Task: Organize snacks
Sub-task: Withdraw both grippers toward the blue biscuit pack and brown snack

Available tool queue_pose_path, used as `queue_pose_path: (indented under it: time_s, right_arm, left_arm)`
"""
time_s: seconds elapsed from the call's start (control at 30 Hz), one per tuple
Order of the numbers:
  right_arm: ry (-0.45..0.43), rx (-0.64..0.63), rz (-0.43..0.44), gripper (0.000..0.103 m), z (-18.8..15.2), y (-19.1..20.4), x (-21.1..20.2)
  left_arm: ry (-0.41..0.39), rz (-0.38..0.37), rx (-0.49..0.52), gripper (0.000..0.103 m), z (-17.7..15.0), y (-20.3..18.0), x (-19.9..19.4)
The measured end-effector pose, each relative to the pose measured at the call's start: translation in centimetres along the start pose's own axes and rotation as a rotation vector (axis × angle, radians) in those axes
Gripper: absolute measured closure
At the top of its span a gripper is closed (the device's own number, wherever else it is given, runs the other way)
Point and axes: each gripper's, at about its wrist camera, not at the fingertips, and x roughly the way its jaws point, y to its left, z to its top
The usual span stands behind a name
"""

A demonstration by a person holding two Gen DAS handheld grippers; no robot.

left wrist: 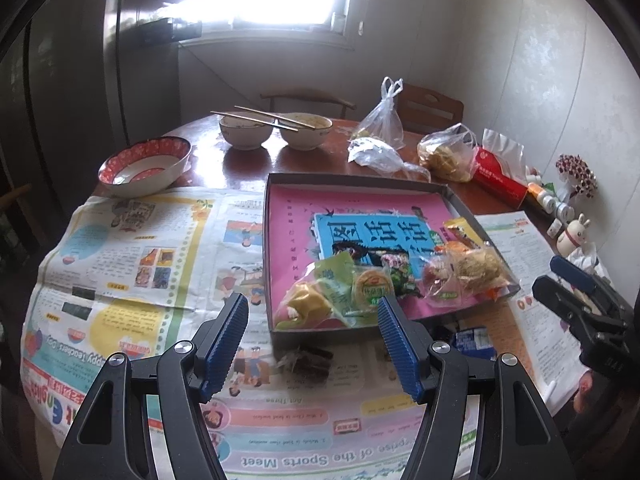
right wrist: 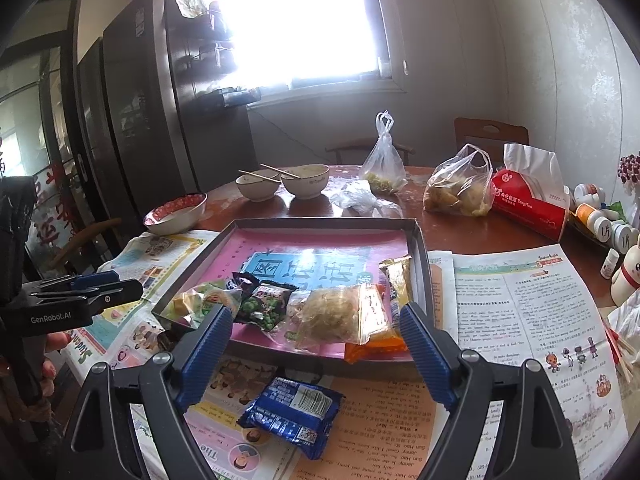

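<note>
Blue foil snack packet (right wrist: 292,416): lies flat on newspaper on the table, just outside the tray (right wrist: 420,248). Probably light, crinkly, slippery; pinch across its middle. Right claw (right wrist: 316,344) wide open, empty; left claw (left wrist: 312,344) part-open, empty.

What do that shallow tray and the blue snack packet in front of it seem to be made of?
Tray: likely cardboard, thin folded grey walls, glossy printed pink lining. Blue snack packet: glossy plastic or foil film, crinkled and shining, with crimped ends.
</note>
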Motion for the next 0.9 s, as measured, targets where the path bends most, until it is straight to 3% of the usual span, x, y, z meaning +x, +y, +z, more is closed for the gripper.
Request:
queue_pose_path:
  time_s: [0.9]
  right_arm:
    - [0.107, 0.009, 0.026, 0.017, -2.8, 1.4, 0.9]
  left_arm:
    - [0.089, -0.011, 0.054, 0.034, -2.5, -0.1, 1.4]
